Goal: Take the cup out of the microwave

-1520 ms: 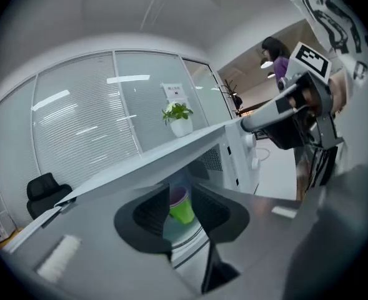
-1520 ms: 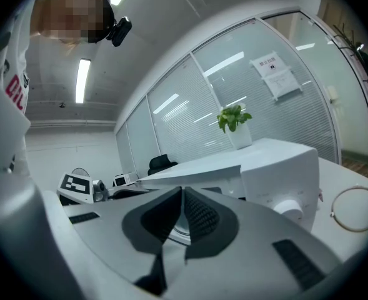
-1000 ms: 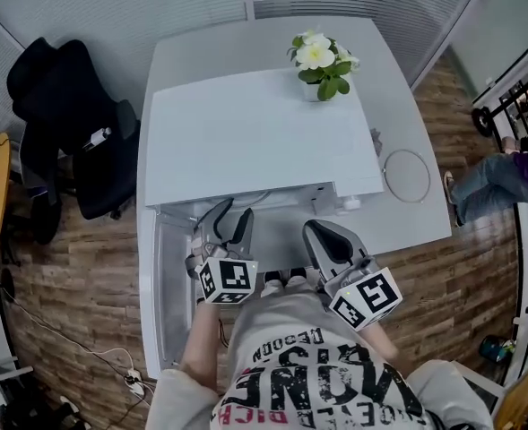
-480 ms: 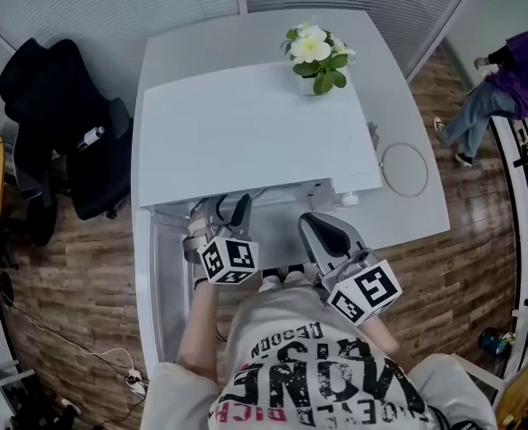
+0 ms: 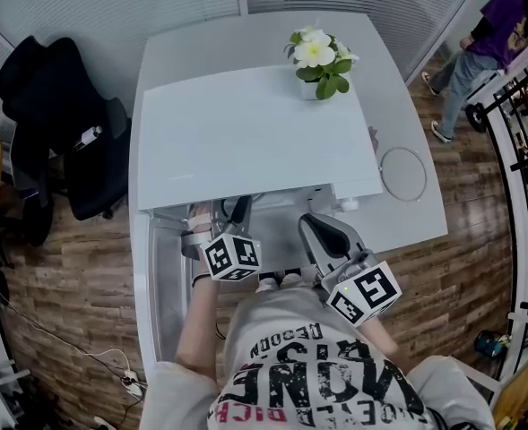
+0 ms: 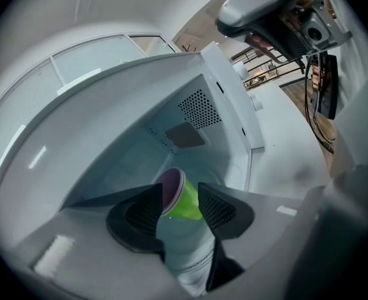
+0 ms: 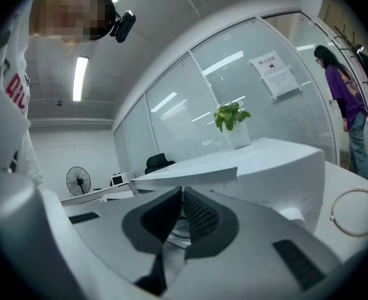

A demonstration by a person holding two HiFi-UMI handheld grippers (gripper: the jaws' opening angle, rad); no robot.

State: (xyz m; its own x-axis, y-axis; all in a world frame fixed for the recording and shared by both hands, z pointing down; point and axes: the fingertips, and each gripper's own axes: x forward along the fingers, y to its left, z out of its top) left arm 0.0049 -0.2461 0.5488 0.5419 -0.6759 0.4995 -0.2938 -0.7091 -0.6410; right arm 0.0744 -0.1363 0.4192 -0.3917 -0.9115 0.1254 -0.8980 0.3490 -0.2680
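Note:
A green cup [image 6: 188, 204] with a purple inside stands in the open white microwave [image 5: 255, 133], shown in the left gripper view deep in the cavity [image 6: 190, 120]. My left gripper [image 6: 180, 191] reaches into the opening [image 5: 220, 211]. Its jaws stand wide with the cup in the gap between them, and the pads do not visibly press on it. My right gripper [image 5: 317, 228] hangs in front of the microwave's right half, jaws together with nothing in them [image 7: 182, 199]. In the head view the microwave's top hides the cup.
The microwave door [image 5: 160, 285] hangs open at the left of the white table [image 5: 407, 222]. A potted white flower [image 5: 317, 61] stands on the microwave. A wire ring [image 5: 405, 175] lies at the right. A black chair [image 5: 57, 124] stands left; a person [image 5: 483, 34] walks far right.
My left gripper has gone forward into the microwave opening and rolled, so its marker cube faces differently. The right gripper has kept still. The person behind has walked further off.

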